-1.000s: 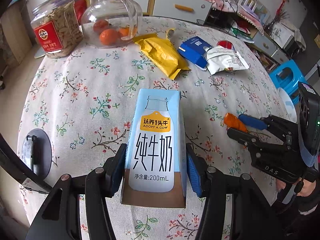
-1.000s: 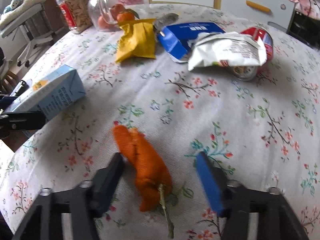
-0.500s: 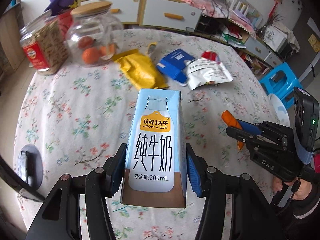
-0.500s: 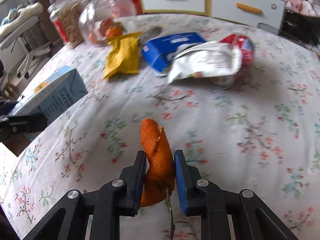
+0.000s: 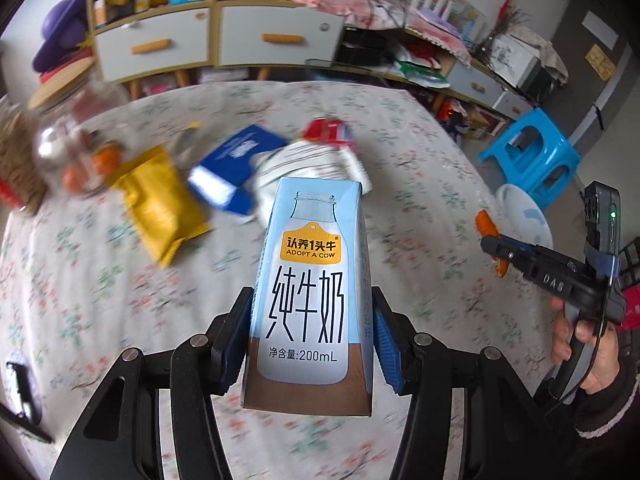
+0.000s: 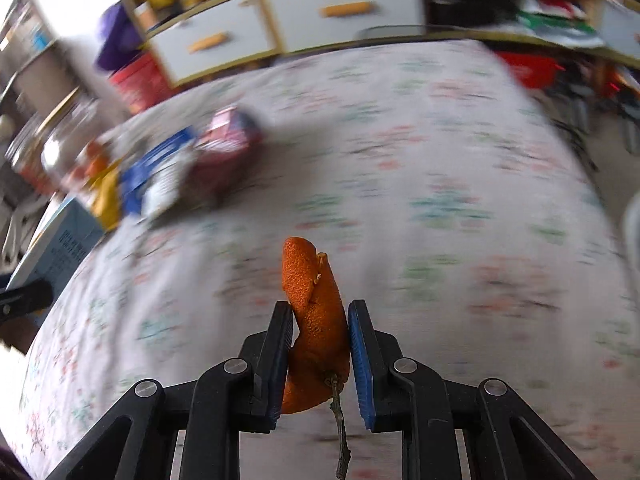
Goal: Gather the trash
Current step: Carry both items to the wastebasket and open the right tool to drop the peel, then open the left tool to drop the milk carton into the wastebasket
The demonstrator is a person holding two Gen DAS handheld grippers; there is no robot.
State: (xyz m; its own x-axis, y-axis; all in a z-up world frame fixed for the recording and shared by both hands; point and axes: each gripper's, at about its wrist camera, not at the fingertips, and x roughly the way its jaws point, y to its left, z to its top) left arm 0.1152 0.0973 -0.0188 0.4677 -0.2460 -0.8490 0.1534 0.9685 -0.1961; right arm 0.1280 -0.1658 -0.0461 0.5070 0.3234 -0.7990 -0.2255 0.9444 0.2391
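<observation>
My left gripper (image 5: 312, 332) is shut on a light blue 200 mL milk carton (image 5: 312, 280) and holds it above the floral tablecloth (image 5: 100, 280). My right gripper (image 6: 320, 336) is shut on an orange peel (image 6: 312, 304) with a small stem, lifted off the table; this gripper also shows at the right of the left wrist view (image 5: 500, 252). On the table lie a yellow wrapper (image 5: 160, 200), a blue box (image 5: 236, 164), a white bag (image 5: 312, 168) and a red can (image 5: 326, 130).
A glass jar with oranges (image 5: 76, 144) and a jar of seeds (image 5: 12, 164) stand at the table's far left. A blue stool (image 5: 532, 156) and a white bin (image 5: 520, 216) are beyond the table's right edge. Drawers (image 5: 216, 40) line the back wall.
My right gripper closed on the orange peel and lifted it. My left gripper raised the milk carton off the table. Both views have tilted up and toward the right.
</observation>
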